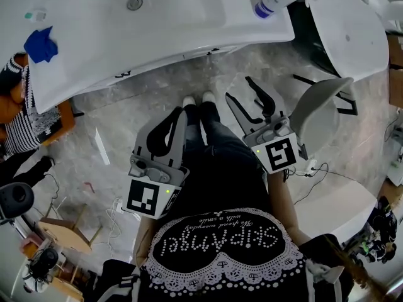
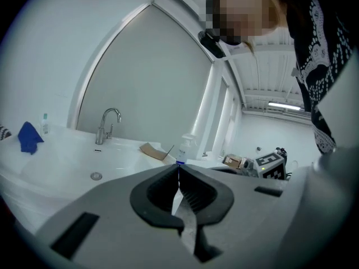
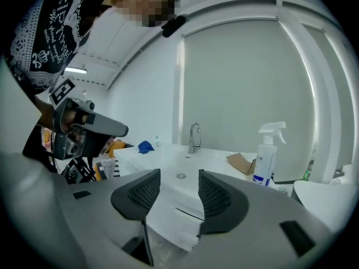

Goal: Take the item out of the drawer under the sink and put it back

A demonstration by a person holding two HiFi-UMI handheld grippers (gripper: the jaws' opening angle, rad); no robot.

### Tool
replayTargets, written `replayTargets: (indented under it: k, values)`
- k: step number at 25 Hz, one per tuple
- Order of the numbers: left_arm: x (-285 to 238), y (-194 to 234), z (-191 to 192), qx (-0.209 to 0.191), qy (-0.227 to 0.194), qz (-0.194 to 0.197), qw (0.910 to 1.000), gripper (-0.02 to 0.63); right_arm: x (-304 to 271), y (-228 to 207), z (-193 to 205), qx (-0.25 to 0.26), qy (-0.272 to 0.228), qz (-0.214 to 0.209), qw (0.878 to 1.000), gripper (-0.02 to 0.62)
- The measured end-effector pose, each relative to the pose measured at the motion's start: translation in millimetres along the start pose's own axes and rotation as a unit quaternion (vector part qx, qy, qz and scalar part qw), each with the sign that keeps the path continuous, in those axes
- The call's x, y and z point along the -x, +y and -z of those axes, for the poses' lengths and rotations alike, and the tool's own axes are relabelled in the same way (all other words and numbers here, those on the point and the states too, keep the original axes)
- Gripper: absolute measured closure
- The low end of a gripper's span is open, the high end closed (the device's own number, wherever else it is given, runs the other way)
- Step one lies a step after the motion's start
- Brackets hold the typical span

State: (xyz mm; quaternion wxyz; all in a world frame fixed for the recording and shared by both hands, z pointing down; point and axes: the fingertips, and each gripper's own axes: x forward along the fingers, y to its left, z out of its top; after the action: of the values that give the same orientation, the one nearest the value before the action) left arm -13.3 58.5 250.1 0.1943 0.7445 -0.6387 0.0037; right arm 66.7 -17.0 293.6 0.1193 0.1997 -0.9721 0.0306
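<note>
Opening step not yet begun: left tongs (image 1: 178,113) closed on nothing, right tongs (image 3: 179,175) spread wide and empty, both short of the sink (image 1: 164,24); item unseen, presumably inside the seemingly shut drawer (image 3: 174,226) beneath, which needs pulling open next.

White drawer (image 3: 173,224) under sink (image 3: 175,162), front shut.

Right tongs (image 3: 178,188): jaws wide apart, nothing between them. Beyond: white sink (image 3: 168,160); faucet (image 3: 194,137) upright at its rear; blue cloth (image 3: 146,147) at left end; cardboard piece (image 3: 241,162) and spray bottle (image 3: 266,156) at right. Left tongs (image 3: 112,129) near left edge.
</note>
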Motion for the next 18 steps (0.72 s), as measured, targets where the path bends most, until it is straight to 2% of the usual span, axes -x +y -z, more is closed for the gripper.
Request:
replayTargets:
  k: [5,8,11,18]
  values:
    - [-8.2,-2.5,8.2,0.011,0.011,0.009,0.9998,0.601,-12.5,-20.1,29.3,-0.015,0.025,0.026,0.999,0.382]
    - [-10.3,-0.9,16.6,0.008,0.022,0.023,0.9995,0.601,-22.7,-28.6,58.6,-0.004,0.053,0.040,0.998,0.451]
    - [-14.7,3.7,19.5,0.019,0.030,0.021,0.9992,0.601,-36.0,-33.3,93.9,-0.010,0.083,0.047,0.995,0.451]
    - [-20.8,11.1,34.5,0.018,0.044,0.028,0.9985,0.601,-63.3,-50.4,162.9,-0.052,0.106,0.081,0.990,0.451]
